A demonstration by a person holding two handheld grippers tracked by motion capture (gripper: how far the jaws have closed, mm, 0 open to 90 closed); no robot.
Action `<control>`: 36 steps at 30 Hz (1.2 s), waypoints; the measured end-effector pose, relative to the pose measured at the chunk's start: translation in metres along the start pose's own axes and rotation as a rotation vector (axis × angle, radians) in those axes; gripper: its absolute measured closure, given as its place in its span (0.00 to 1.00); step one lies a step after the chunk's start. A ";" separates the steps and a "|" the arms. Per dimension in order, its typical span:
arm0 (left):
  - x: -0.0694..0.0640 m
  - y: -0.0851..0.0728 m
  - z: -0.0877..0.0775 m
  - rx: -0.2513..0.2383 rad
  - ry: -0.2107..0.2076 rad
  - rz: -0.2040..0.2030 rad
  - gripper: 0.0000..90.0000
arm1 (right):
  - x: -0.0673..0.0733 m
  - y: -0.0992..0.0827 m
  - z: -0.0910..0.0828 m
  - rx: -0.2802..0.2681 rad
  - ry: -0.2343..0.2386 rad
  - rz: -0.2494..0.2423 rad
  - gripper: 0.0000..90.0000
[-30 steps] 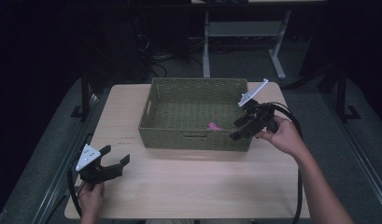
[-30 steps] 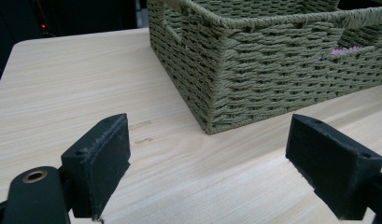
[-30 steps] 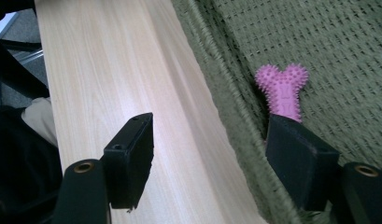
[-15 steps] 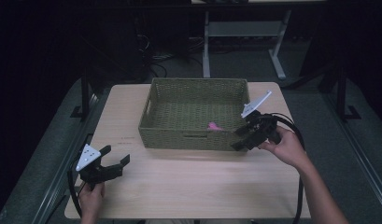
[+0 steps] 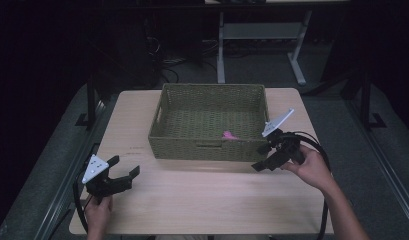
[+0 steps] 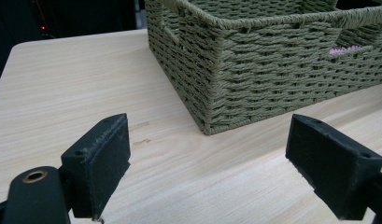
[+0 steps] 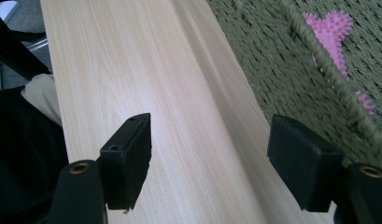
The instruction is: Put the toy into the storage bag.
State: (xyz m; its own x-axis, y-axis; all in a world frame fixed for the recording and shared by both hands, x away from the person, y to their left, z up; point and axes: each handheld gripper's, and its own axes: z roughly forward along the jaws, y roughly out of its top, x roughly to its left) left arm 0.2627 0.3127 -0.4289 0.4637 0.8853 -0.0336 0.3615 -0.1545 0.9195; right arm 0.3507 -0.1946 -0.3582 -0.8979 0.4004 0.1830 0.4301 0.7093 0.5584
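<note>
Pale wooden table [image 5: 202, 200], rounded corners, dark floor all round. Green woven basket [image 5: 207, 145] on the far half, roughly central, handle slot in its near wall. Right gripper [image 5: 261, 159] at the basket's near right corner, outside the wall and low over the tabletop, held in the person's right hand [image 5: 312, 167]; jaws apart with bare wood between them, having just widened a little, gripping nothing. Same gripper [image 7: 209, 161] in its own view: basket wall just beside one jaw, table grain under the gap. Left gripper [image 5: 124, 167] near the table's near left corner, well apart from the basket, in the left hand [image 5: 98, 212]; jaws spread wide, nothing held. In its own view [image 6: 207, 158], basket's near left corner straight ahead, clear of the pads. Small pink spiky toy [image 5: 229, 135] lying on the basket floor against the near wall, right of centre, near the right gripper yet inside the rim; seen over the rim in the right gripper view [image 7: 336, 32].
</note>
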 end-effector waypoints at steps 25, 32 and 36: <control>0.000 0.000 0.000 0.001 -0.002 -0.004 0.15 | 0.005 -0.038 0.008 0.006 -0.004 0.045 0.33; -0.001 0.000 -0.001 0.001 0.000 -0.001 0.15 | 0.004 -0.054 0.010 -0.010 0.003 0.079 0.34; 0.000 -0.001 -0.001 0.001 0.000 -0.001 0.15 | 0.003 -0.061 0.012 -0.013 0.003 0.090 0.34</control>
State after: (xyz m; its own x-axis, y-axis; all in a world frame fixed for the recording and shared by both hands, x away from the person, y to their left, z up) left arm 0.2614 0.3133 -0.4289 0.4631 0.8857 -0.0344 0.3627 -0.1539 0.9191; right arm 0.3224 -0.2295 -0.4018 -0.8557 0.4607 0.2355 0.5081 0.6625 0.5504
